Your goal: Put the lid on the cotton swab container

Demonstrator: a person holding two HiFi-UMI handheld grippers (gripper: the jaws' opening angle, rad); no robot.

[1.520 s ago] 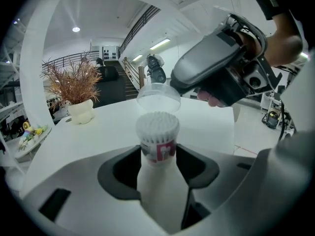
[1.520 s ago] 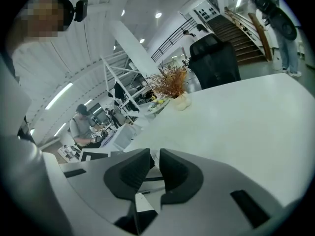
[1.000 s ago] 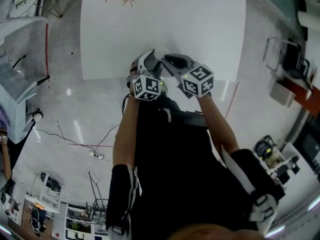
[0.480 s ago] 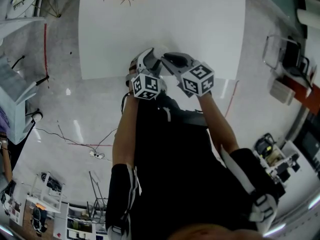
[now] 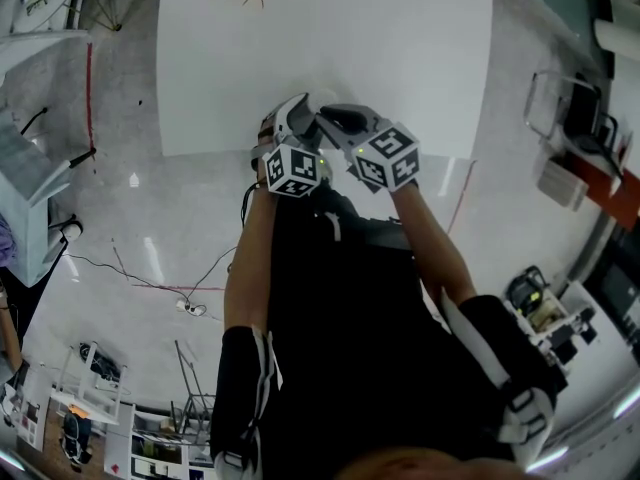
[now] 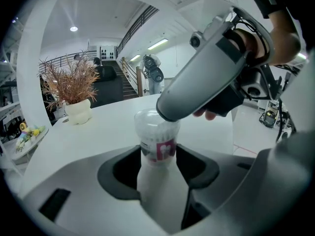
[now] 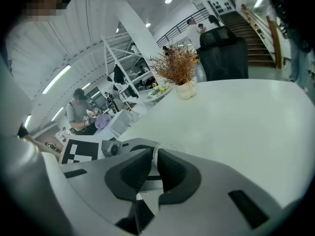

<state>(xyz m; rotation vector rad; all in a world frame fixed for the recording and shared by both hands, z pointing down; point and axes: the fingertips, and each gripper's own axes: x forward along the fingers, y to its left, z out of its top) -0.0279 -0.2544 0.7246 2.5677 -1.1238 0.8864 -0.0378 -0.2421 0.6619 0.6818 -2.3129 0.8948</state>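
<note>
**Figure.** Lid placement at the near edge of the white worktop (image 5: 400, 48).

**Container.** The cotton swab container (image 6: 157, 132) is a clear cylinder with a pink-and-white label. It stands upright with its long axis vertical and its mouth pointing up. It is at about the middle of the worktop's near edge. Its base is hidden behind the claw body, so contact with the worktop cannot be determined.

**Left claw** (image 6: 157, 152). The jaws are set wide. Both dark pads press on opposite sides of the container's lower half and grip it. The claw points obliquely downward toward the worktop.

**Right claw** (image 7: 155, 154). The jaws are nearly together and have just been closing. The thin pale rim of the lid (image 7: 155, 147) is pinched edge-on between the pads. In the left gripper view this claw slants down from the upper right, and its tip meets the top of the container on the right side of the mouth. The clear top of the container shows there. Whether the lid is fully seated cannot be resolved.

**Background.** A vase of dried stems (image 6: 78, 111) stands at the far edge of the worktop, well apart from both claws.
</note>
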